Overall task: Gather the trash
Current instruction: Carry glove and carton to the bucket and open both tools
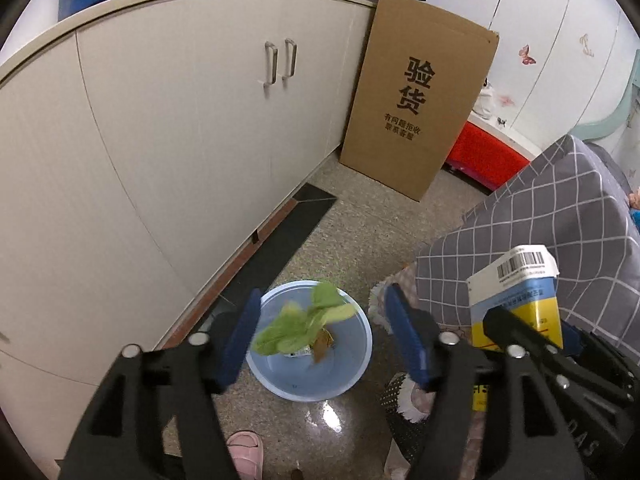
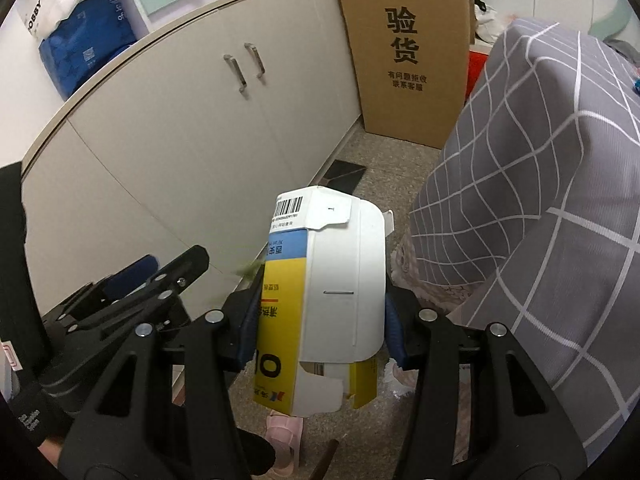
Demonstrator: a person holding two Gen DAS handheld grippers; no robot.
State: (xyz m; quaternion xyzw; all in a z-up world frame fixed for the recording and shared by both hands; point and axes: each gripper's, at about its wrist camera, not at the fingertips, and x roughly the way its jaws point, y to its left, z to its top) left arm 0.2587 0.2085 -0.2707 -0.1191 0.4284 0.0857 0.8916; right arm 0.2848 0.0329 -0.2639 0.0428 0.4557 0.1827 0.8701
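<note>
A light blue basin (image 1: pixel 352 376) sits on the speckled floor below my left gripper (image 1: pixel 324 340). The left jaws are open and empty. Blurred green vegetable leaves (image 1: pixel 304 320) are between the jaws, over the basin, with a brown scrap (image 1: pixel 323 347) and a small wrapper lying inside it. My right gripper (image 2: pixel 320 320) is shut on a blue, yellow and white carton (image 2: pixel 320 280) with a barcode, held upright above the floor. The carton also shows at the right of the left wrist view (image 1: pixel 516 300). The left gripper appears at the left of the right wrist view (image 2: pixel 132 280).
White cabinets (image 1: pixel 180 140) run along the left. A tall cardboard box (image 1: pixel 420 96) leans at the far end. A bed with a grey checked cover (image 2: pixel 540 180) fills the right. A pink slipper (image 1: pixel 246 452) lies on the floor near me. A red box (image 1: pixel 484 156) stands behind.
</note>
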